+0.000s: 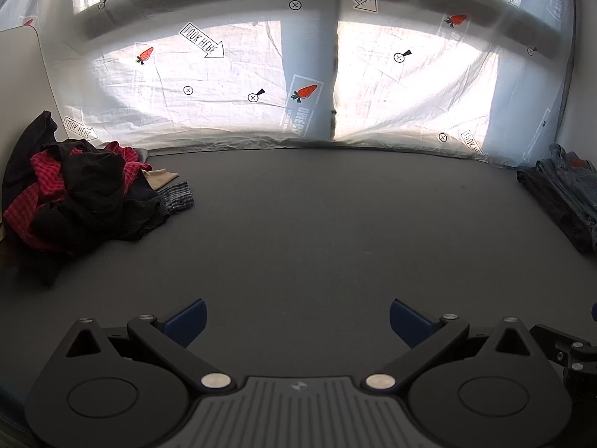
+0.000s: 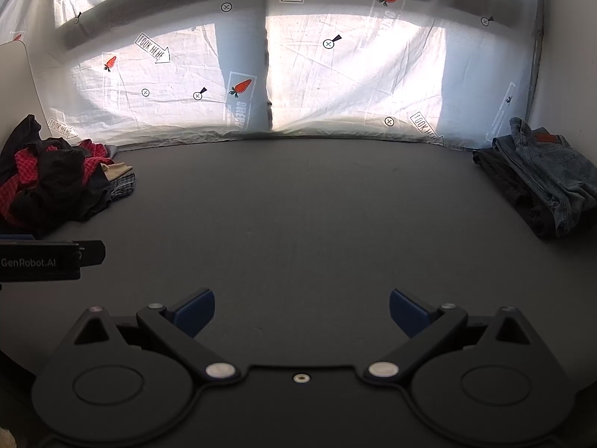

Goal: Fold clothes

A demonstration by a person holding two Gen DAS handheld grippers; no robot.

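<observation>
Dark tabletop (image 1: 298, 224), heap of perhaps unfolded clothes (image 1: 74, 190) far left, both grippers (image 1: 297, 321) (image 2: 301, 311) wide apart, empty.

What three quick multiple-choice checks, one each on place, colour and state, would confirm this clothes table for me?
1. Where is the unfolded clothes pile?
A. far left
B. centre
C. far right

2. What colour is the folded jeans stack's top garment?
A. red
B. blue
C. white

3. How are the left hand-held gripper and right hand-held gripper?
A. both open, empty
B. both shut
C. one holding cloth

Answers: 1 A, the heap sits at the table's left edge; 2 B, blue denim shows on top; 3 A, both pairs of fingers stand apart over bare table.
</observation>
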